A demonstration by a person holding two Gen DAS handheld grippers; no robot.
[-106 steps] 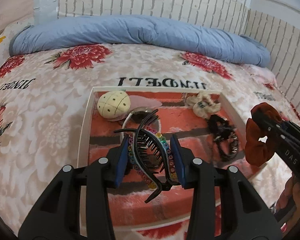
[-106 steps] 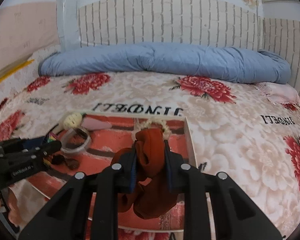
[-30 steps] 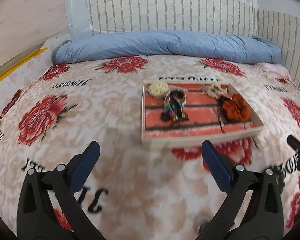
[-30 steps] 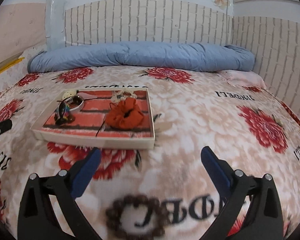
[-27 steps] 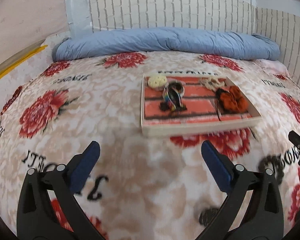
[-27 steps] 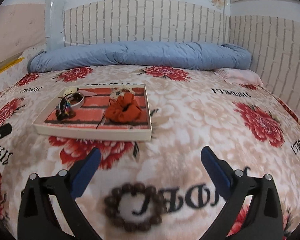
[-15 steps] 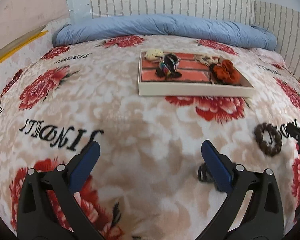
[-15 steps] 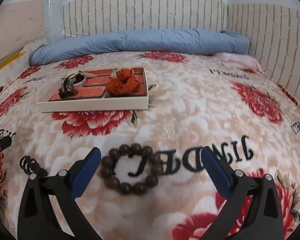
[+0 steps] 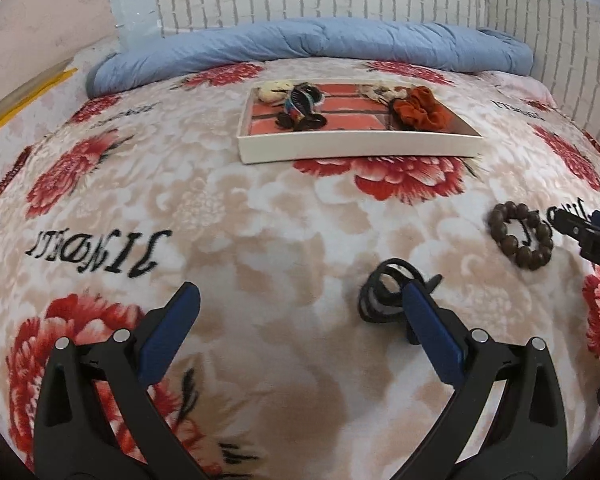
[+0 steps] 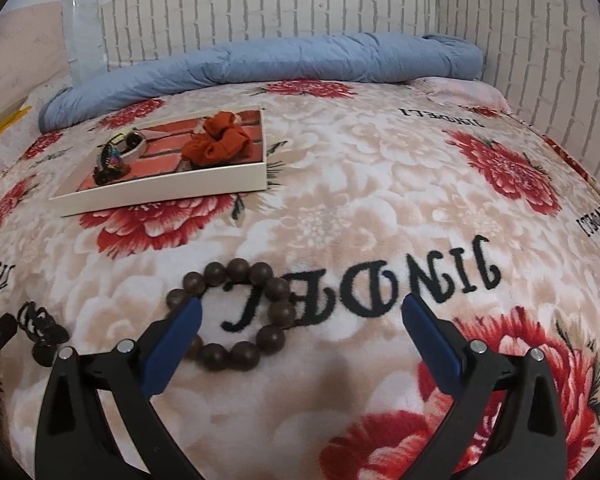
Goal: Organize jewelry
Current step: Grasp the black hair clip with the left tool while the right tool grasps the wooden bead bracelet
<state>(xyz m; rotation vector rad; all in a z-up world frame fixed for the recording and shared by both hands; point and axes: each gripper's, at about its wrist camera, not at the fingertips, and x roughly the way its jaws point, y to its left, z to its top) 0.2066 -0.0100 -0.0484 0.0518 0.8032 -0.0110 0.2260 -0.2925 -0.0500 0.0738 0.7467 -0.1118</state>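
Your left claw [image 9: 296, 312] is spread wide and empty, low over the flowered bed cover [image 9: 260, 216]. Your right claw [image 10: 300, 320] is equally wide and grips nothing.

Take the white-walled tray [image 9: 356, 150] as your landmark. It sits on the bed cover, short of the rolled blue quilt [image 9: 312, 44]. Inside it, the rust-orange scrunchie [image 9: 418, 108] lies toward the right end, and the rainbow-beaded hair clip [image 9: 300, 106] lies toward the left end beside a cream round piece [image 9: 270, 92].

On your side of the tray, well apart from it, a brown wooden bead bracelet [image 10: 236, 316] lies flat on the cover, its left edge behind your right claw's left finger [image 10: 172, 340]. Left of the bracelet, a black coiled hair tie [image 9: 384, 292] lies just beside your left claw's right finger [image 9: 430, 330].
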